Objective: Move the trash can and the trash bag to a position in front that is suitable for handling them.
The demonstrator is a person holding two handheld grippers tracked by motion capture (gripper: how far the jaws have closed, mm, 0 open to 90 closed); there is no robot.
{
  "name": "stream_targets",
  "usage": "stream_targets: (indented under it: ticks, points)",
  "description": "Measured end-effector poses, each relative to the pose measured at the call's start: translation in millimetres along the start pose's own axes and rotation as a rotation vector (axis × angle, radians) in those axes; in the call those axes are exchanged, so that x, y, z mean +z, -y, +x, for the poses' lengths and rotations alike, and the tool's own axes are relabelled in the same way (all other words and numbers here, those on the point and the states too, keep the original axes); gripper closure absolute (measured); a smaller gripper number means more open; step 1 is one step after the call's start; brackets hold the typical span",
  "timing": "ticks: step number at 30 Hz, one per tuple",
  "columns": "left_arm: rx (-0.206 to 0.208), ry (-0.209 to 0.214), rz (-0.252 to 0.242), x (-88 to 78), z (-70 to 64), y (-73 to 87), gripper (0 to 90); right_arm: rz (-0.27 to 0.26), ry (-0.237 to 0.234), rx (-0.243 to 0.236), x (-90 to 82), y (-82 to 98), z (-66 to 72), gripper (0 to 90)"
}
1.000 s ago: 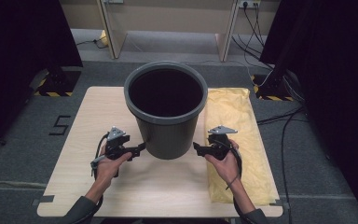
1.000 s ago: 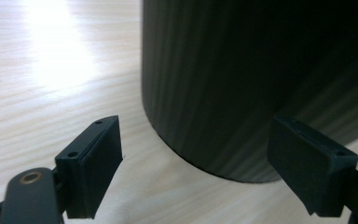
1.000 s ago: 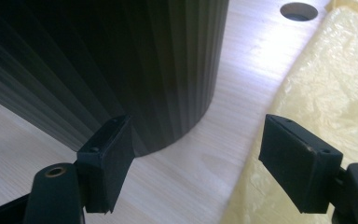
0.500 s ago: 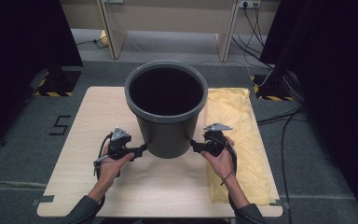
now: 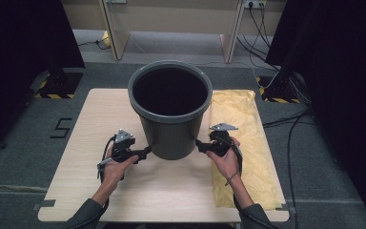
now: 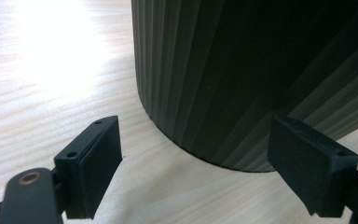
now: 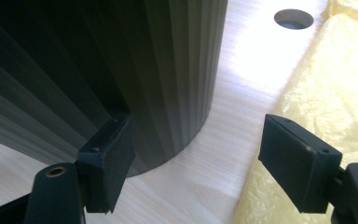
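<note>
We counted two claws, one bin and one yellow sheet on the desk (image 5: 86, 114). At the bin's eight o'clock our left claw (image 5: 145, 151) sat with its jaws spread wide, gripping nothing, just short of the ribbed wall. The single dark grey bin (image 5: 170, 114) stood upright mid-desk. At its four o'clock our right claw (image 5: 198, 145) gaped open too. The yellow sheet (image 5: 240, 138) covered the desk's three o'clock side.

surface: wooden table (image 5: 81, 143) | on it: upright grey bin (image 5: 170, 125), centre | yellow plastic sheet (image 5: 248, 143), right side
</note>
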State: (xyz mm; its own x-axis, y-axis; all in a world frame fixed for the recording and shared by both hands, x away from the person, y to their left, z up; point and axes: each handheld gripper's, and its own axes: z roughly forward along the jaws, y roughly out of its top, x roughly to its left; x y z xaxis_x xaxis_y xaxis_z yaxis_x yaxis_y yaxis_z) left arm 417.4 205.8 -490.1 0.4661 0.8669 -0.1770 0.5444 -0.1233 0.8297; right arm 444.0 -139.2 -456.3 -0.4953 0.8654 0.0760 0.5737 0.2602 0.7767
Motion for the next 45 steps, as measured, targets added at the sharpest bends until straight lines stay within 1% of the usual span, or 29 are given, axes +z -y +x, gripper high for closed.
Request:
stream_targets:
  ticks: [2, 6, 9, 10, 11, 14, 17, 21, 22, 23, 24, 25, 27, 30, 31, 32, 35, 37, 39, 42, 43, 45]
  points:
    - [-0.002, -0.001, 0.004, -1.3, 2.3, 1.6, 17.0, 0.013, 0.013, -0.018, -1.1, 2.0, -0.7, 26.4]
    - [0.006, -0.007, 0.024, -4.3, 8.2, 6.3, 17.0, 0.035, 0.027, -0.03, -6.9, 8.8, -5.1, 26.2]
    - [0.003, -0.01, 0.04, -4.9, 13.0, 11.0, 16.9, 0.035, 0.038, -0.019, -12.7, 15.1, -12.0, 26.2]
    - [0.003, -0.01, 0.04, -4.9, 13.0, 11.0, 17.0, 0.031, 0.043, -0.007, -14.9, 17.6, -15.0, 26.2]
    - [0.01, -0.009, 0.051, -5.6, 15.1, 13.0, 17.0, 0.029, 0.043, 0.002, -16.4, 19.6, -17.3, 26.2]
    - [0.03, -0.01, 0.064, -7.4, 16.6, 15.5, 16.9, 0.022, 0.046, 0.016, -20.7, 25.6, -22.4, 26.2]
    - [0.045, -0.009, 0.074, -10.1, 17.8, 18.6, 16.9, 0.029, 0.046, 0.028, -25.9, 31.6, -26.5, 26.2]
    - [0.076, -0.01, 0.097, -15.0, 19.2, 22.7, 16.7, 0.036, 0.041, 0.036, -33.2, 38.3, -31.3, 25.9]
    - [0.076, -0.01, 0.097, -15.0, 19.2, 22.7, 16.5, 0.036, 0.041, 0.036, -33.2, 38.3, -31.3, 25.9]
    - [0.092, -0.011, 0.106, -16.9, 19.4, 24.0, 16.6, 0.044, 0.038, 0.041, -37.4, 42.4, -33.7, 25.5]
    - [0.092, -0.011, 0.106, -16.9, 19.4, 24.0, 16.5, 0.044, 0.038, 0.041, -37.4, 42.4, -33.7, 25.5]
    - [0.101, -0.011, 0.113, -19.0, 19.7, 25.4, 16.5, 0.051, 0.033, 0.051, -41.5, 47.2, -36.1, 25.2]
    - [0.105, -0.004, 0.122, -20.8, 20.3, 27.4, 16.5, 0.059, 0.031, 0.059, -45.2, 51.6, -38.6, 24.6]
    - [0.116, -0.006, 0.132, -22.3, 21.0, 29.6, 16.5, 0.067, 0.026, 0.065, -49.9, 57.3, -41.7, 23.3]
    - [0.111, -0.001, 0.138, -23.5, 22.0, 31.6, 16.5, 0.075, 0.023, 0.077, -53.7, 62.6, -42.8, 21.6]
    - [0.106, 0.003, 0.141, -24.6, 23.1, 32.5, 16.5, 0.08, 0.021, 0.078, -54.7, 64.5, -43.0, 20.9]
    - [0.089, 0.0, 0.138, -27.2, 25.5, 34.3, 16.4, 0.077, 0.015, 0.077, -60.1, 70.9, -43.5, 19.7]
    - [0.087, -0.003, 0.141, -28.6, 27.0, 35.1, 16.2, 0.078, 0.006, 0.076, -62.6, 74.2, -43.1, 18.7]
    - [0.081, -0.003, 0.145, -29.4, 28.5, 36.4, 16.2, 0.081, 0.005, 0.075, -65.1, 78.5, -42.5, 17.5]
    - [0.076, -0.006, 0.156, -29.6, 29.6, 38.5, 16.1, 0.091, 0.005, 0.057, -67.9, 84.4, -41.7, 16.4]
    - [0.075, -0.005, 0.157, -29.4, 29.6, 39.1, 16.1, 0.096, 0.003, 0.061, -68.9, 86.0, -40.9, 16.2]
    - [0.076, -0.004, 0.16, -29.3, 29.7, 39.5, 16.1, 0.1, 0.003, 0.054, -70.5, 88.8, -40.5, 16.2]
